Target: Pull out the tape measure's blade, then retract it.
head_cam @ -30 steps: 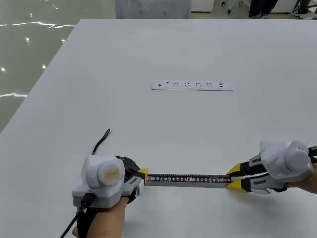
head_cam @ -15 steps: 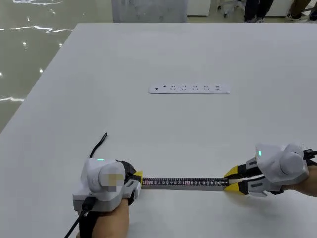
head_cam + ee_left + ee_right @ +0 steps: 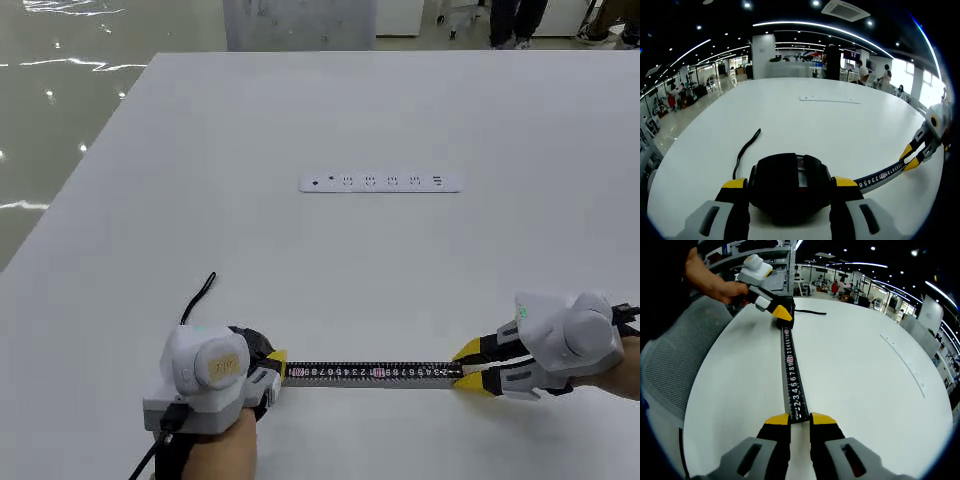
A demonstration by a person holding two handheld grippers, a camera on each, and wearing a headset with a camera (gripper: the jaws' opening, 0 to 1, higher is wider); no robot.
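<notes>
My left gripper clamps the rounded black tape measure case at near left on the white table, my right gripper pinches the tip of its thin black numbered blade lying flat between them, and I judge it springy, slick, best held at that tip

Head view: tape measure case mostly hidden behind left gripper body, a black edge is all that shows. Blade tip buried between right gripper jaws, end hook unseen; figures too small to read. Strap near end passes behind that left gripper. Power strip socket types too small to tell. People cut off by top edge, legs only. Right hand cut by right edge.
</notes>
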